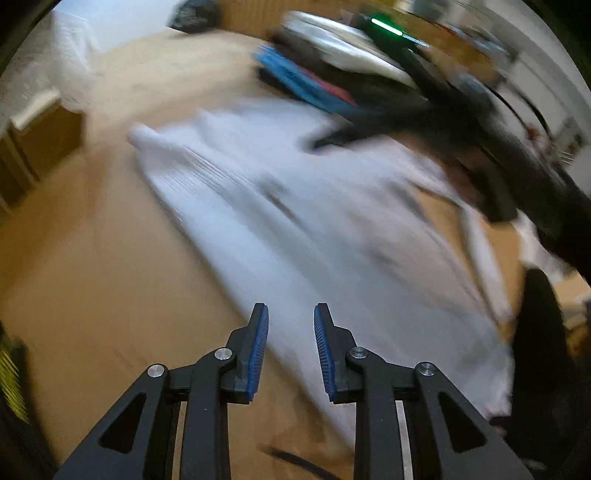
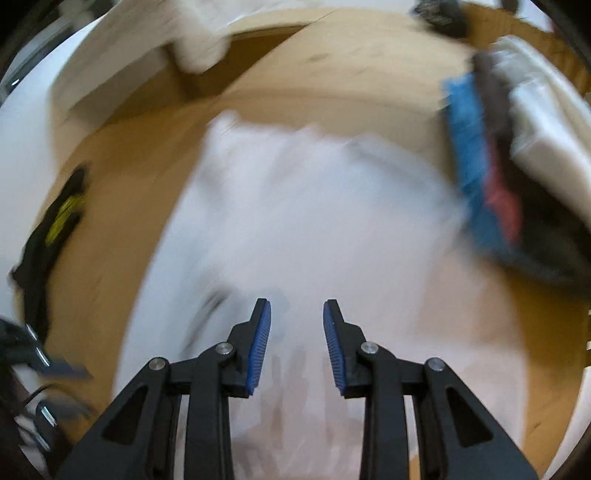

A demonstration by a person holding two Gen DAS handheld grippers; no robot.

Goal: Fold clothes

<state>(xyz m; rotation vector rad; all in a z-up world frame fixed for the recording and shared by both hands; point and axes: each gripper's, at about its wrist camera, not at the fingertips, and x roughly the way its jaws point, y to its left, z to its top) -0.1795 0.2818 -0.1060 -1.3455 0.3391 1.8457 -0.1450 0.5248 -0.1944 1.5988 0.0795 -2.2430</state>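
A white garment [image 1: 332, 229] lies spread over the tan tabletop [image 1: 92, 240], blurred in both views; from the left wrist camera it runs as a broad band from about ten o'clock down toward five o'clock, and from the right wrist camera [image 2: 314, 221] it fills the middle of the picture. The left gripper [image 1: 291, 314] hangs above the cloth's near edge with its blue pads apart and nothing between them — released. The right gripper [image 2: 297, 310] stands the same way over the cloth, jaws parted and empty. At about one o'clock from the left gripper a stack of folded clothes [image 1: 317, 74] sits on the table, blue, red and dark layers under a pale one; in the right view the same stack [image 2: 517, 155] lies at two o'clock, just beside the garment's far edge. A dark smeared shape with a green light [image 1: 386, 26] crosses the left view at one to three o'clock — probably the other gripper and the arm holding it, though the blur makes this uncertain. At nine o'clock in the right view a black item with yellow markings [image 2: 55, 229] rests near the table's edge.
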